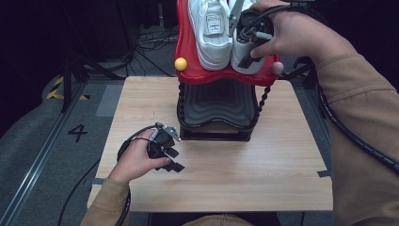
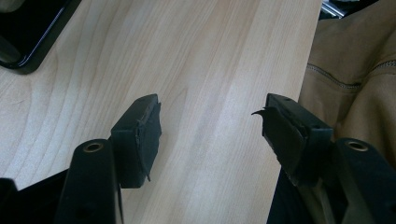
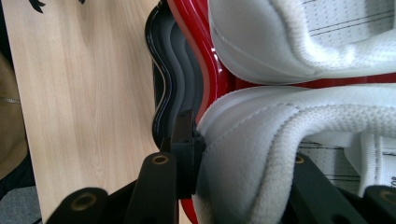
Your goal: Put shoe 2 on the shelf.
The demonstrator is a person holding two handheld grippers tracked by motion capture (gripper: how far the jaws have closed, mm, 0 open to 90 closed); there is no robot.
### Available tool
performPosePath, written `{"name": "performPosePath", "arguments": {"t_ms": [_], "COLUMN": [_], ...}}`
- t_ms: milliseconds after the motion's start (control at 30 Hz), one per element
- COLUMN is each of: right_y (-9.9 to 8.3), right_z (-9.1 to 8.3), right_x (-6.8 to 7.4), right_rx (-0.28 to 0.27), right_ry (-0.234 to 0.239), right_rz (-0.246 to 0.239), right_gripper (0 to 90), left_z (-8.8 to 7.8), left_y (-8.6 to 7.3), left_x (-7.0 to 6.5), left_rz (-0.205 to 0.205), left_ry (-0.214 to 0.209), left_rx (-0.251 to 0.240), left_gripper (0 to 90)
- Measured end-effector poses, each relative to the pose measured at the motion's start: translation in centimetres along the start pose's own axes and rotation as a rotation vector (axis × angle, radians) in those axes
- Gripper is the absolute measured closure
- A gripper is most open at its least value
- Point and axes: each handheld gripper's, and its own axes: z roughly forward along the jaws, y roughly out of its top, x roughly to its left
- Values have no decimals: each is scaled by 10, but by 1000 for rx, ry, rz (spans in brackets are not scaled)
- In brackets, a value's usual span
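Right gripper view shows the right tongs [image 3: 233,163] clamping the heel collar of the white padded sneaker [image 3: 280,140] on the glossy red top shelf [image 1: 188,52] of the shoe rack at the bench's [image 1: 282,160] far edge, so a crooked tug could slip that soft rim free or knock its neighbouring white sneaker [image 1: 211,33] off, while the left tongs [image 2: 210,135] rest wide and empty at near left.

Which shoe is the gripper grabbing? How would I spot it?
Look at the wooden table, then the shoe rack at its far edge with a red shelf on top. Two white shoes sit there side by side. It is the right shoe, with the right gripper clamped on its heel; the left shoe is untouched.
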Motion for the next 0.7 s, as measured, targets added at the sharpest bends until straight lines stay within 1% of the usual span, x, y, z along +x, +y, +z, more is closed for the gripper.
{"name": "performPosePath", "arguments": {"t_ms": [133,167,233,267,367,433,533,567,600,633,667,700], "right_y": [0,1,1,1,1,2,2,3,3,3,2,2], "right_z": [3,4,7,7,7,7,7,7,8,10,10,11], "right_x": [-1,-2,-4,-5,-6,-6,-6,-6,-6,-7,-8,-9], "right_rx": [8,2,19,17,13,17,22,21,22,38,42,34], "right_ry": [-6,-17,-26,-21,-15,-19,-21,-26,-42,-60,-62,-64], "right_rz": [2,1,2,9,9,6,15,18,17,18,24,29], "right_gripper": [706,706,707,708,708,708,709,708,708,708,708,708], "left_z": [0,0,0,0,0,1,2,1,1,1,1,1], "left_y": [0,0,-1,-1,-1,-1,-1,-1,0,0,-1,-1], "left_x": [0,0,0,0,0,1,0,0,0,0,0,0], "left_rz": [0,-1,-6,-7,-10,-8,-6,-7,-5,-4,-4,-5], "left_ry": [-1,-1,-1,-2,-4,-3,-5,-4,-4,-4,-5,-6], "left_rx": [-1,1,1,3,0,2,4,6,3,4,5,4], "left_gripper": [378,378,378,378,378,378,378,378,378,378,378,378]}}
